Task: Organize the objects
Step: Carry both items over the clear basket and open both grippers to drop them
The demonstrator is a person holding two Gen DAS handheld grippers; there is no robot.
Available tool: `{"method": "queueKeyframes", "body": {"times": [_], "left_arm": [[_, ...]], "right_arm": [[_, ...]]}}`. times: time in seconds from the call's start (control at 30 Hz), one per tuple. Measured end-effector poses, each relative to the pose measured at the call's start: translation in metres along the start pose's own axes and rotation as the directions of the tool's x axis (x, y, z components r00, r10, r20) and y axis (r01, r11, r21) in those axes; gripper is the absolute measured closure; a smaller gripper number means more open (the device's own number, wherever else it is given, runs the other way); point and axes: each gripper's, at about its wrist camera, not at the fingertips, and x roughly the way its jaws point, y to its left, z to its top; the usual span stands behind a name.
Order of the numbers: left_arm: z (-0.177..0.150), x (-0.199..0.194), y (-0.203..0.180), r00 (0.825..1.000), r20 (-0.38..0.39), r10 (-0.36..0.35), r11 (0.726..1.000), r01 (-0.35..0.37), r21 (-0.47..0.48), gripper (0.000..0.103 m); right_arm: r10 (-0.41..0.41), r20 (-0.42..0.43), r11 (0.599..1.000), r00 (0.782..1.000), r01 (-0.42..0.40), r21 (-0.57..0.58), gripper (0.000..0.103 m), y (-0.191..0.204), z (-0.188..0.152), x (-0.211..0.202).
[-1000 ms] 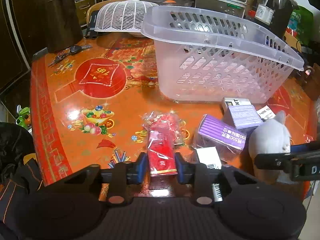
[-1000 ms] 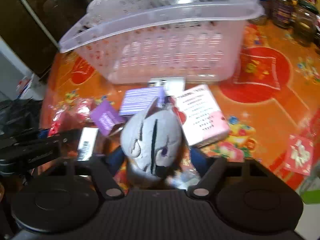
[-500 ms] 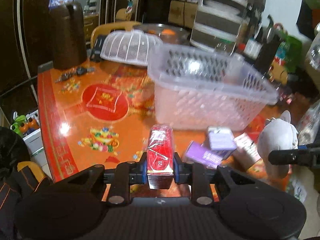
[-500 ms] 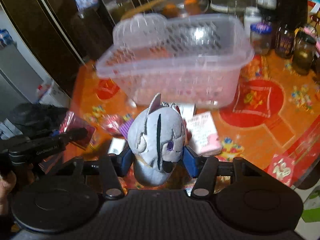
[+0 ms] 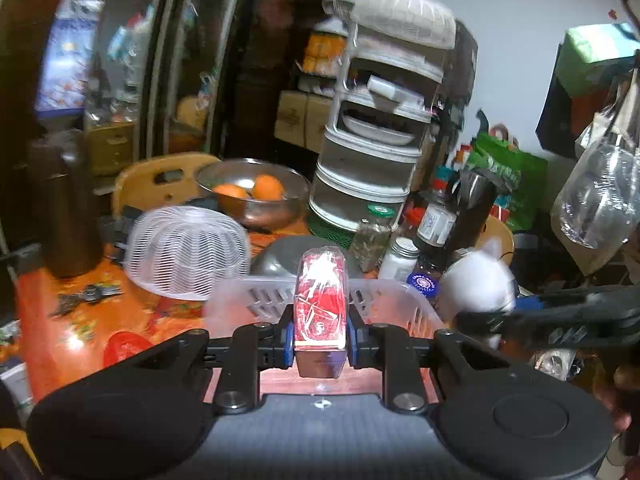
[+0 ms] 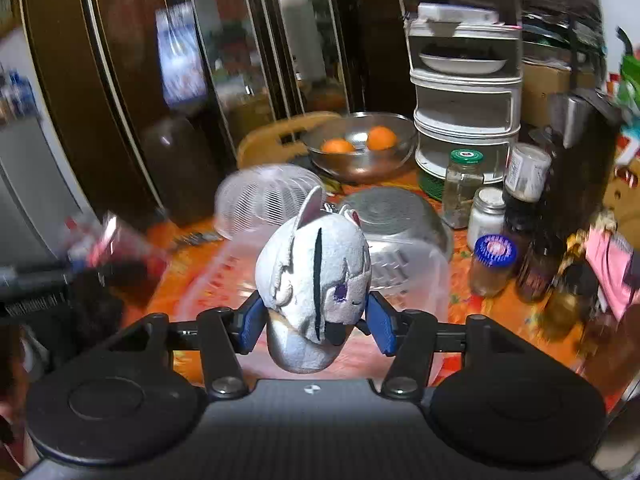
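Observation:
My left gripper is shut on a red packet wrapped in clear plastic and holds it up over the near rim of the clear plastic basket. My right gripper is shut on a grey plush cat toy and holds it above the same basket. The plush and right gripper also show at the right of the left wrist view. The left gripper with the red packet shows blurred at the left of the right wrist view.
Behind the basket are a white mesh food cover, an upturned steel bowl, a steel bowl with two oranges, several jars and a stacked white container. A dark jug stands at the left on the orange table.
Both grippers have lifted their objects off the table and risen to above the basket. The views now tilt up toward the back of the room.

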Motion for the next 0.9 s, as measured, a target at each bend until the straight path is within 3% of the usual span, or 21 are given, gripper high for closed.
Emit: {"method": "queueKeyframes", "body": {"times": [0.1,0.23,0.43,0.53,0.73,0.9], "left_arm": [[0.013,0.061,0.000,0.994,-0.105,0.016,0.999,-0.019,-0.029,0.076],[0.006,0.129,0.012,0.958,-0.280,0.054,0.993,-0.082,-0.087,0.076],[-0.011,0.172,0.021,0.896,-0.432,0.103,0.983,-0.158,-0.093,0.076],[-0.021,0.183,0.025,0.876,-0.471,0.105,0.981,-0.169,-0.096,0.076],[-0.025,0.184,0.031,0.871,-0.482,0.094,0.981,-0.164,-0.105,0.070],[-0.023,0.177,0.032,0.880,-0.465,0.092,0.983,-0.156,-0.099,0.065]], "right_arm": [[-0.007,-0.127,1.000,0.992,0.008,0.009,0.046,-0.009,0.010,0.055],[-0.037,-0.242,0.999,0.969,0.037,-0.006,0.046,-0.017,0.004,0.111],[-0.054,-0.361,0.997,0.931,0.033,-0.065,0.046,-0.014,-0.011,0.150],[-0.070,-0.400,0.995,0.914,0.035,-0.094,0.045,-0.010,-0.014,0.159],[-0.079,-0.429,0.994,0.900,0.037,-0.105,0.044,-0.013,-0.018,0.166],[-0.091,-0.389,0.992,0.917,0.051,-0.112,0.041,-0.014,-0.015,0.161]]}}
